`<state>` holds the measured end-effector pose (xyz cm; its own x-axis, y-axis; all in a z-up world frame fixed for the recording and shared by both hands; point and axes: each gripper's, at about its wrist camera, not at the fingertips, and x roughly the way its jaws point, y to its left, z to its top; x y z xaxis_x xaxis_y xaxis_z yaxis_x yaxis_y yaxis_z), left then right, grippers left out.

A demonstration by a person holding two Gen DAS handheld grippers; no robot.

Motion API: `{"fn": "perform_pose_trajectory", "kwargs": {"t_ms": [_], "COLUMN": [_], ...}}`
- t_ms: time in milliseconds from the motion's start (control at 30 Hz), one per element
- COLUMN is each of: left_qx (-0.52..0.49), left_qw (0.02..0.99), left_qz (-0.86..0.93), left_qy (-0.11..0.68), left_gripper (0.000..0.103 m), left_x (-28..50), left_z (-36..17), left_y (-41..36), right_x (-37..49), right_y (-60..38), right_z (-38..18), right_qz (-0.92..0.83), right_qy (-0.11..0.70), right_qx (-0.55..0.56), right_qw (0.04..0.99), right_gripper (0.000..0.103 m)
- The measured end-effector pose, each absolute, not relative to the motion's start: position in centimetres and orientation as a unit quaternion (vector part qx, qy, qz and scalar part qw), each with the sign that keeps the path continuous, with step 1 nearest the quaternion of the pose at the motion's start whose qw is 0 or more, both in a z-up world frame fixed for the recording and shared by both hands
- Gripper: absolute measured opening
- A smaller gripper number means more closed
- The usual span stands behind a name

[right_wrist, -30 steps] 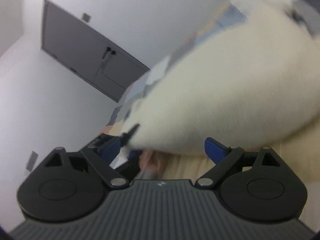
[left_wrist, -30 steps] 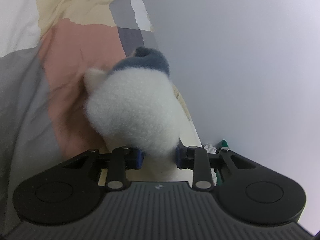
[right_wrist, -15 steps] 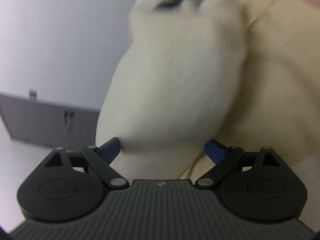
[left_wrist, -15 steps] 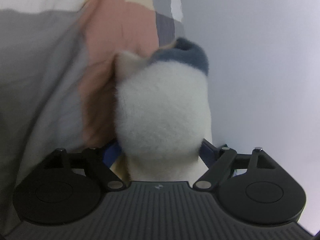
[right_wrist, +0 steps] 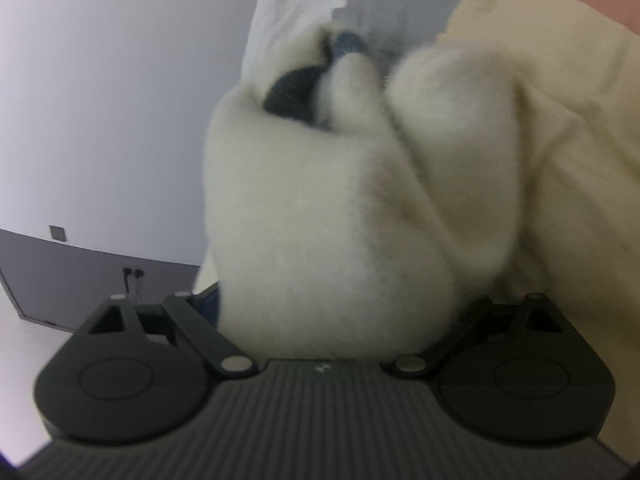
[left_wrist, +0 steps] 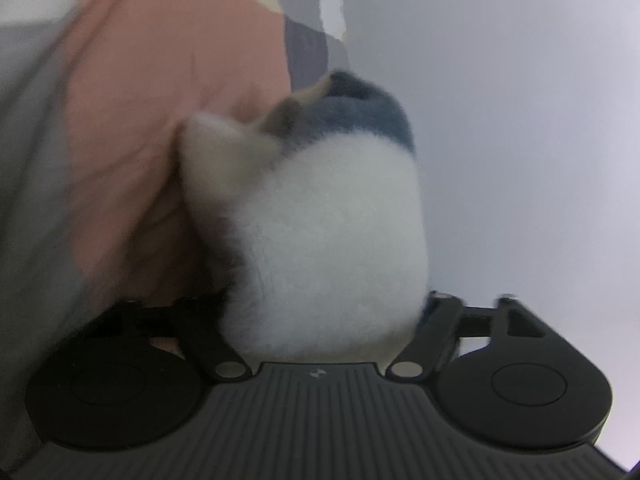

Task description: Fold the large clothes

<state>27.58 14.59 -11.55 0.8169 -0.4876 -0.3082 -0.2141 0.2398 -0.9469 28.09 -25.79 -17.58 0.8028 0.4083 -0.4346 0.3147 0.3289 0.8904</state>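
Since the earlier frames, both grippers have sunk toward the patchwork bedspread of pink, cream, grey and white panels (left_wrist: 168,92), and the fluffy white fleece garment with a grey-blue band (left_wrist: 332,232) now bulges between both sets of fingers. Left gripper (left_wrist: 320,320): its jaws opened wide and have just been closing again, with the fleece between them. Its finger pads are hidden behind the pile and the linkage arms stand splayed, so whether the pads pinch the cloth cannot be told. In the left wrist view the garment fills the centre, its grey-blue band at 12 o'clock of the white mass, the pink panel of the bedspread at 10 o'clock, and a plain pale wall (left_wrist: 520,120) from 1 to 4 o'clock. Right gripper (right_wrist: 336,320): the same cream-white fleece (right_wrist: 320,240) swells out from between its fingers and hides the pads; its arms are likewise splayed, and a grip cannot be confirmed. A dark fold with a blue edge sits at 12 o'clock of the bundle. Cream bedspread cloth (right_wrist: 580,160) lies at 2 to 4 o'clock, and a grey cabinet (right_wrist: 80,272) at 8 o'clock. Both views are motion-blurred.
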Motion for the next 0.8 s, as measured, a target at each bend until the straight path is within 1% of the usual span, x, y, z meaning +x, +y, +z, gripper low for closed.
{"fn": "perform_pose_trajectory", "kwargs": {"t_ms": [33,67,100,133,167,200,267,400,533,733,800], "left_qx": [-0.603,-0.599,-0.596,-0.592,-0.586,-0.582,-0.563,-0.556,-0.550,-0.530,-0.526], "left_qw": [0.739,0.744,0.746,0.750,0.755,0.759,0.773,0.778,0.785,0.797,0.798], "left_qz": [-0.094,-0.096,-0.098,-0.100,-0.103,-0.108,-0.122,-0.144,-0.172,-0.206,-0.217], "left_qy": [0.285,0.281,0.279,0.276,0.274,0.272,0.268,0.254,0.228,0.203,0.200], "left_gripper": [0.065,0.059,0.055,0.053,0.050,0.047,0.045,0.044,0.044,0.044,0.044], "left_x": [27.5,27.4,27.3,27.2,27.2,27.0,26.8,26.6,25.8,25.6,26.0], "left_z": [-11.3,-11.2,-11.1,-10.9,-10.6,-10.4,-9.5,-8.2,-5.9,-0.8,0.6], "left_y": [14.6,14.7,14.7,14.6,14.6,14.5,14.5,14.5,13.0,8.9,6.4], "right_x": [28.2,28.3,28.4,28.4,28.2,27.8,27.8,27.4,26.4,26.1,25.8], "right_y": [-25.7,-25.6,-25.7,-25.6,-25.8,-26.1,-26.4,-26.9,-28.1,-31.8,-33.4], "right_z": [-17.5,-17.4,-17.1,-16.8,-16.4,-15.9,-14.7,-12.4,-9.7,-5.1,-3.6], "right_qz": [0.036,0.045,0.051,0.056,0.062,0.066,0.070,0.092,0.112,0.131,0.134], "right_qy": [0.306,0.303,0.303,0.304,0.303,0.300,0.291,0.269,0.244,0.202,0.190], "right_qx": [0.576,0.570,0.559,0.546,0.538,0.533,0.520,0.505,0.495,0.496,0.494], "right_qw": [0.757,0.762,0.770,0.778,0.784,0.788,0.800,0.815,0.826,0.835,0.838], "right_gripper": [0.095,0.092,0.082,0.078,0.070,0.060,0.052,0.049,0.048,0.048,0.048]}}
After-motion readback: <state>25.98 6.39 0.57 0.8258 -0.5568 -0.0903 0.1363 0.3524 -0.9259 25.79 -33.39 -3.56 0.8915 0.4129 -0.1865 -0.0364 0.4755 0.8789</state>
